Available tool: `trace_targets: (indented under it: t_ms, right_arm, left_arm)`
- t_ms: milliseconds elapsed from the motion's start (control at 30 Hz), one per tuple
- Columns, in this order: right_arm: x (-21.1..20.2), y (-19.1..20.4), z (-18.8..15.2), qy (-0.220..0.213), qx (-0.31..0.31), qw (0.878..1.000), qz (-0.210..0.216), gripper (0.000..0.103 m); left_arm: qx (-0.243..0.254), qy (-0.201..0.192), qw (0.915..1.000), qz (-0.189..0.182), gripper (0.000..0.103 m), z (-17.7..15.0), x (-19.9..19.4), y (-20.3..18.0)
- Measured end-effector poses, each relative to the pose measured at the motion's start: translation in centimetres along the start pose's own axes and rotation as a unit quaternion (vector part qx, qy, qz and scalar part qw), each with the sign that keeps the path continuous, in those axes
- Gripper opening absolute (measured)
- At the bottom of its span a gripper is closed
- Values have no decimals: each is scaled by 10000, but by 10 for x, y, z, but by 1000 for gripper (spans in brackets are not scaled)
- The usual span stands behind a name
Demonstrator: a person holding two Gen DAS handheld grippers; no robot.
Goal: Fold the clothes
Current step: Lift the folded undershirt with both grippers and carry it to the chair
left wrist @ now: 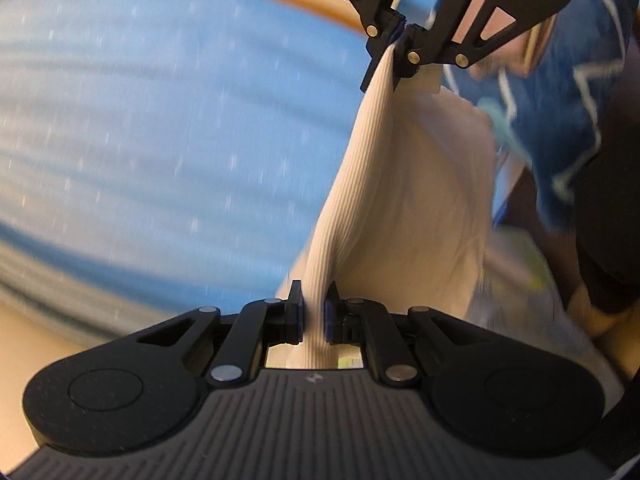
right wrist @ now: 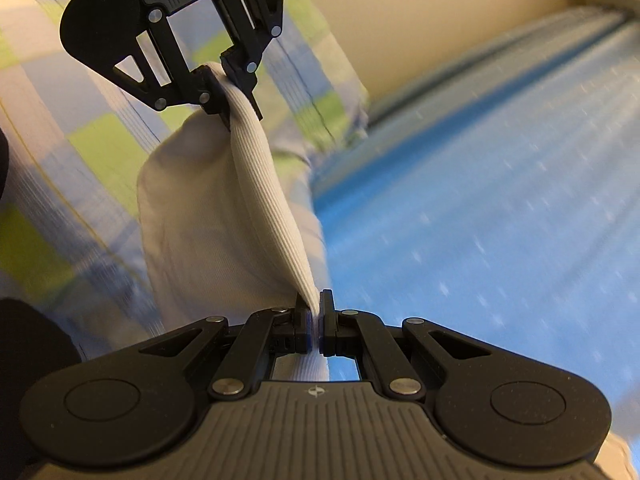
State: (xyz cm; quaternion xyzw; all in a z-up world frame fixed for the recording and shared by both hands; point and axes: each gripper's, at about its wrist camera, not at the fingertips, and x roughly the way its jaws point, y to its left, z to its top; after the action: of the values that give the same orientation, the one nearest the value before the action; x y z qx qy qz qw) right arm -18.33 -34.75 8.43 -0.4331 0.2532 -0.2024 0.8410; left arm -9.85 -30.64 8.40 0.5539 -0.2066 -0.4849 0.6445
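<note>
To the left lies the blue bedsheet [left wrist: 160,140], flat and bare, with nothing folded on it. The left gripper [left wrist: 313,312] is pinched narrow on one end of a white ribbed garment [left wrist: 384,184]; the right gripper [right wrist: 316,312] clamps the other end of that ribbed hem. The cloth hangs stretched between them in the air, its body sagging below, well clear of the sheet. Further right sits a checked blue-and-green cloth [right wrist: 100,140]. No fold shows yet, I'd judge: laying it down and creasing remain.
</note>
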Motion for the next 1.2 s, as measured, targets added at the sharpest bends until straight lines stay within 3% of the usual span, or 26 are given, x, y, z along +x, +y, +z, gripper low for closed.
trace_targets:
  t_ms: [300, 500, 667, 800, 933, 1000, 1100, 1200]
  right_arm:
    - [-69, -28, -52, 1104, 182, 9916, -652, 0]
    - [-107, -42, -85, 1568, 433, 9832, -829, 0]
    - [-112, -66, -122, 1925, 698, 9750, -864, 0]
    - [-95, -95, -154, 2095, 712, 9694, -1064, 0]
    - [-83, -127, -180, 2073, 486, 9616, -1731, 0]
    - [-88, -133, -193, 2017, 545, 9589, -1919, 0]
    - [-81, -106, -223, 2237, 821, 9590, -1538, 1]
    - [-70, -56, -256, 2589, 1013, 9568, -847, 0]
  left_arm:
    - [45, -1342, 9902, -374, 8, 77, 4, -11]
    - [168, -1869, 9792, -769, 8, 129, 19, -22]
    - [154, -2134, 9716, -1012, 8, 160, 44, -22]
    - [206, -2259, 9704, -825, 8, 205, 82, -21]
    - [17, -2540, 9665, -360, 8, 247, 113, -14]
    - [39, -2626, 9641, -397, 8, 256, 125, -25]
    - [209, -2423, 9641, -1061, 8, 250, 143, -72]
    - [641, -2104, 9611, -1669, 8, 234, 160, -140]
